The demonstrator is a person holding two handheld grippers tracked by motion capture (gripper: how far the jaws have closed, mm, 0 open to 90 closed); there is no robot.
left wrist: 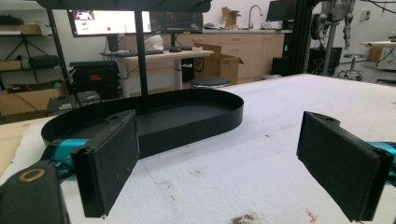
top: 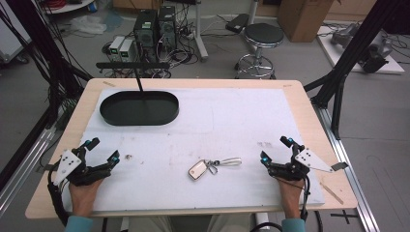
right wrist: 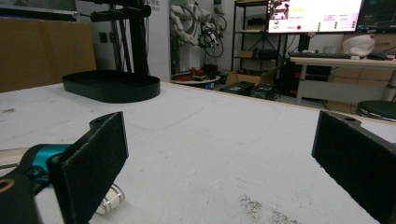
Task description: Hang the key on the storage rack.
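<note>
A white car key fob (top: 197, 170) with a silver key ring and strap (top: 227, 162) lies on the white table cover near the front middle. A black oval tray (top: 139, 108) with an upright black stand sits at the back left; the same tray (left wrist: 187, 119) is close ahead in the left gripper view and the tray (right wrist: 112, 86) stands far off in the right gripper view. My left gripper (top: 102, 150) rests at the front left, jaws wide apart and empty. My right gripper (top: 276, 150) rests at the front right, open and empty, with the key ring (right wrist: 109, 200) just beside its left jaw.
The wooden table (top: 309, 116) has bare rims around the white cover. A small dark speck (top: 128, 156) lies right of the left gripper. Beyond the table stand a stool (top: 261, 43), computer boxes (top: 154, 29) and black frame legs (top: 353, 53).
</note>
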